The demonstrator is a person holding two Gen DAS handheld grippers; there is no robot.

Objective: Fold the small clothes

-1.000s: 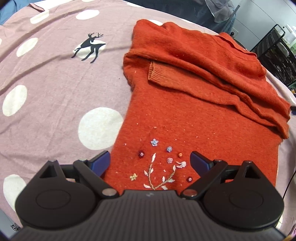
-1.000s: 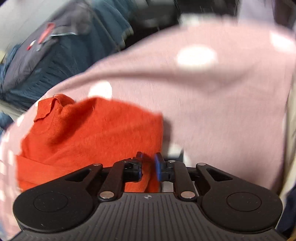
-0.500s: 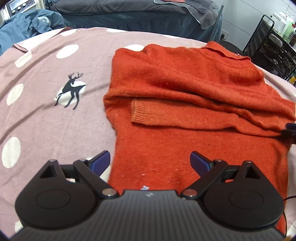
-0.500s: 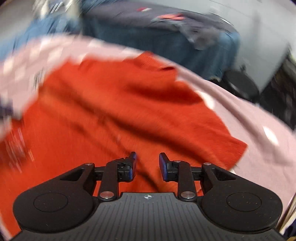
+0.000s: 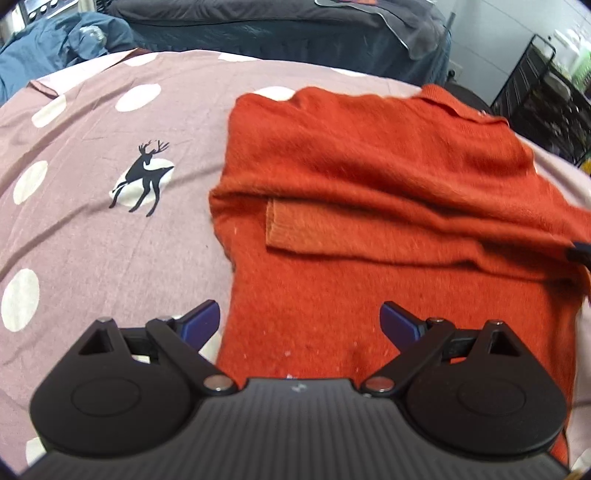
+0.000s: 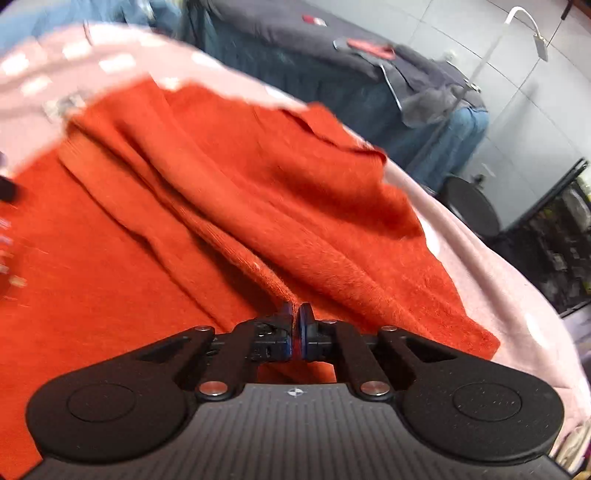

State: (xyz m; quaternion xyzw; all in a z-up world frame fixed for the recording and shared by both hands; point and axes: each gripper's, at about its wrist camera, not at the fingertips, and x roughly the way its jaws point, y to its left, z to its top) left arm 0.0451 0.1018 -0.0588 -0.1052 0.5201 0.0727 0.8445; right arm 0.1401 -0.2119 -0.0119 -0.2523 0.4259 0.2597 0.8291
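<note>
The orange knit sweater (image 5: 369, 229) lay on the pink polka-dot bedsheet (image 5: 92, 240), sleeve folded across the body, ribbed cuff (image 5: 280, 229) at centre of the left wrist view. The near hem was hidden under the left gripper's body at 6 o'clock, and the sweater's 3 o'clock side ran out of frame. A dark object at the 3 o'clock edge of that view was cut off, too little visible to identify.

The left gripper (image 5: 300, 323) stood wide, nothing between its blue pads; the left pad was over the sheet by the sweater's 9 o'clock edge, the right pad over the knit.

The right gripper (image 6: 295, 325) had just closed: the pads sat nearly together with a thin fold of the sweater (image 6: 229, 206) pinched between them. How much fabric was caught could not be made out. The right wrist view was motion-blurred toward 9 and 10 o'clock, detail there illegible.

Open sheet, printed with a black deer (image 5: 142, 177), spread from 8 to 11 o'clock in the left view. Bare sheet (image 6: 517, 302) showed at 3 o'clock in the right view, with a dark-covered bed (image 5: 258, 26) at 12.
</note>
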